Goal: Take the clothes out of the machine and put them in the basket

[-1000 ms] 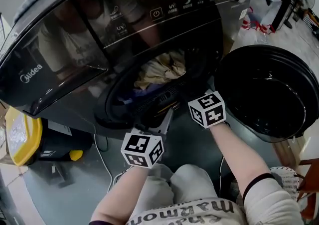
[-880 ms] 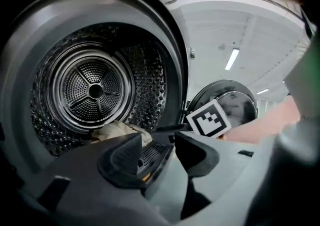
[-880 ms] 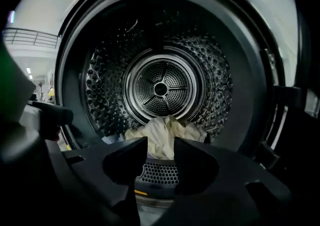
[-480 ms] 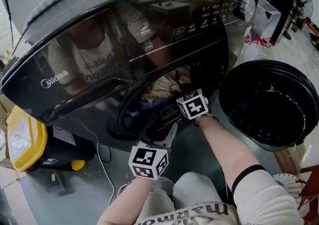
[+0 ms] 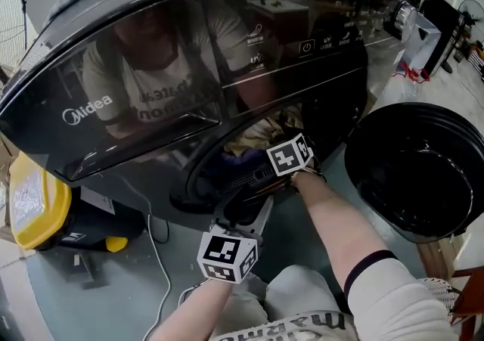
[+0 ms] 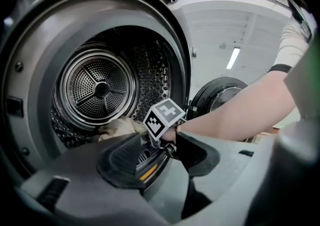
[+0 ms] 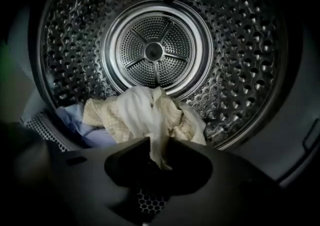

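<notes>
The dark washing machine [image 5: 151, 116] has its round door [image 5: 416, 173] swung open to the right. A cream cloth [image 7: 145, 109] lies heaped on the drum floor [image 7: 235, 69], with a pale blue cloth [image 7: 75, 120] to its left. My right gripper [image 7: 159, 157] reaches into the drum mouth, its marker cube [image 5: 290, 155] at the rim. It is open, and a fold of the cream cloth shows in the gap between its jaws. My left gripper [image 6: 162, 157] waits lower, just outside the opening. Its jaws have just been opening and hold nothing.
A grilled filter with an orange strip [image 5: 253, 179] sits in the lower door rim. A yellow container [image 5: 30, 199] stands on the floor at the left. A white latticed thing [image 5: 446, 290] shows at the lower right edge. My knees are below the grippers.
My right gripper has gone forward and down from in front of the door rim into the drum mouth. The left gripper has edged slightly toward the opening. My head has leaned closer to the machine.
</notes>
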`<state>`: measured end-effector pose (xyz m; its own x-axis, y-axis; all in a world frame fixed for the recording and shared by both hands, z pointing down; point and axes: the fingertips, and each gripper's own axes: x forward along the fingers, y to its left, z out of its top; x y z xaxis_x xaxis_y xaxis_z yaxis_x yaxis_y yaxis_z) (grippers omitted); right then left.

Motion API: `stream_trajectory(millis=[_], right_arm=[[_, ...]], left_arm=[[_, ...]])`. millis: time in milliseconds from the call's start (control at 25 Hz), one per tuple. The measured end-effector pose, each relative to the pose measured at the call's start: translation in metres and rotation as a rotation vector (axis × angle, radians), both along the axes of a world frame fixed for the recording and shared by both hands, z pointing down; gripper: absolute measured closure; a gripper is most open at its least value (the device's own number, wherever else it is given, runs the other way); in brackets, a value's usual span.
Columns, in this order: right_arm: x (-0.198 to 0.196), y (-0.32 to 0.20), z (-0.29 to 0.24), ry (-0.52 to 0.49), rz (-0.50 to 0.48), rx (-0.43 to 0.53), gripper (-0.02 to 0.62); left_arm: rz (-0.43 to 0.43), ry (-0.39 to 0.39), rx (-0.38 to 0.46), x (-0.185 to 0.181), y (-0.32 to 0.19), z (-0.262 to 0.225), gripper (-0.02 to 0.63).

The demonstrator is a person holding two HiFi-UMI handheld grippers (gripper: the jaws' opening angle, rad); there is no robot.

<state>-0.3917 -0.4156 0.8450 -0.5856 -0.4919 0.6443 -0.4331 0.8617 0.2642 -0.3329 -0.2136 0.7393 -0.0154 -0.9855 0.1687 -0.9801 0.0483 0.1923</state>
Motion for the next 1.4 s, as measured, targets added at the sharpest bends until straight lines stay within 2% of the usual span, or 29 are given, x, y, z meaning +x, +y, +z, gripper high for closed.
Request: stream_trajectory(millis=[40, 200, 280, 480, 800, 1240, 1400], right_arm=[[0.001, -0.002, 0.0, 0.008, 0.004, 0.014, 0.481], [0.005, -0.002, -0.005, -0.012, 0.001, 0.013, 0.549], [0.006, 0.002, -0.013, -0.051, -0.014, -0.005, 0.555], [0.022, 0.021, -0.042, -0.227, -0.018, -0.092, 0.557], [0.069, 0.059, -0.108, -0.45, -0.111, -0.159, 0.558], [0.145, 0.105, -0.229, -0.675, -0.233, -0.019, 0.56], [0.171, 0.12, -0.272, -0.742, -0.257, 0.04, 0.56]], left_arm=[[-0.003, 0.0, 0.001, 0.0, 0.001, 0.0, 0.393], [-0.014, -0.01, 0.005, 0.001, 0.0, -0.004, 0.391], [-0.022, -0.016, 0.003, 0.002, 0.001, -0.005, 0.393], [-0.042, -0.036, 0.001, 0.005, 0.004, -0.011, 0.392], [-0.058, -0.041, 0.009, 0.027, 0.003, -0.015, 0.393], [-0.003, -0.056, 0.066, 0.078, -0.004, -0.036, 0.379], [0.049, -0.071, 0.087, 0.096, -0.001, -0.051, 0.356]])
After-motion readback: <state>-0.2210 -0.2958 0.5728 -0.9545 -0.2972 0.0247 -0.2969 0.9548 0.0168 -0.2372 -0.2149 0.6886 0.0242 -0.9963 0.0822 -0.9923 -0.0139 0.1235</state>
